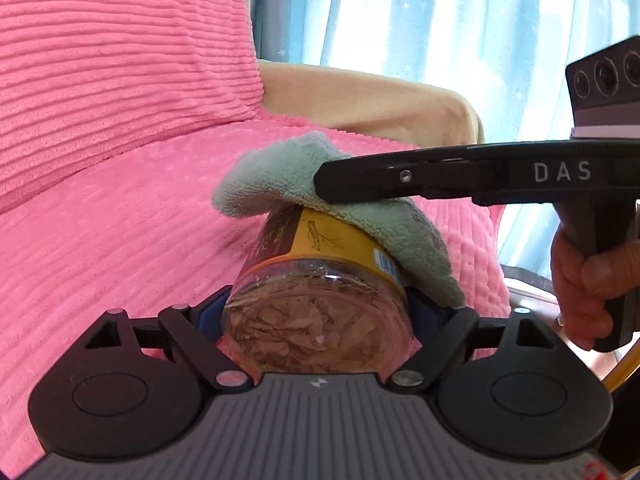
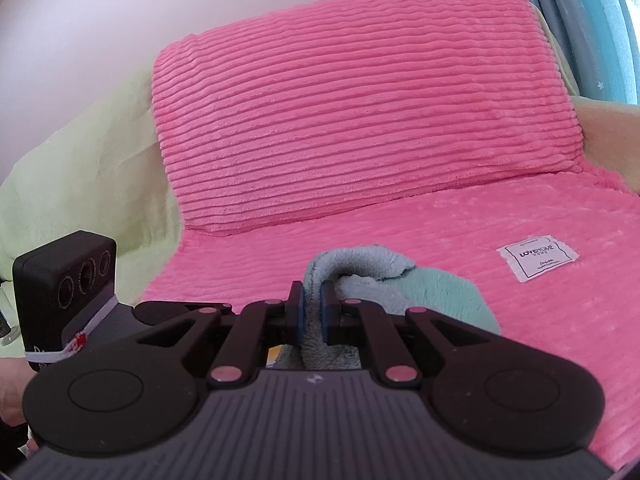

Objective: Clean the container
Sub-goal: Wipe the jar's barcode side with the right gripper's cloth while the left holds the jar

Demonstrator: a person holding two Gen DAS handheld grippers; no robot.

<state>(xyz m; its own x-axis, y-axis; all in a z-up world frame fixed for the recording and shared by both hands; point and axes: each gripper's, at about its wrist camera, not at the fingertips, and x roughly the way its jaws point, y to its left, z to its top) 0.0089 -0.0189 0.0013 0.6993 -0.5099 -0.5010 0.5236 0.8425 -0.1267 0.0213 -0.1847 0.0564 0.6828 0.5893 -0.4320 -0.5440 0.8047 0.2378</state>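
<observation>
**A:** Why's the left gripper (image 1: 316,312) got the container (image 1: 320,280) sideways, base toward the camera?

**B:** I'd guess so the label side faces up for wiping. Its fingers are clamped round the jar's base end, holding it above the pink sofa cover (image 1: 132,208).

**A:** And the right gripper (image 2: 311,306)?

**B:** Fingers narrow, pinching a fold of the green cloth (image 1: 372,224), draped over the jar's top side. Probably keeps fabric between plastic and jar.

**A:** Behind that?

**B:** Pink cushion (image 2: 360,112), then curtains (image 1: 440,20).

fluffy cloth (image 1: 276,176), glossy plastic jar (image 1: 320,276)
</observation>
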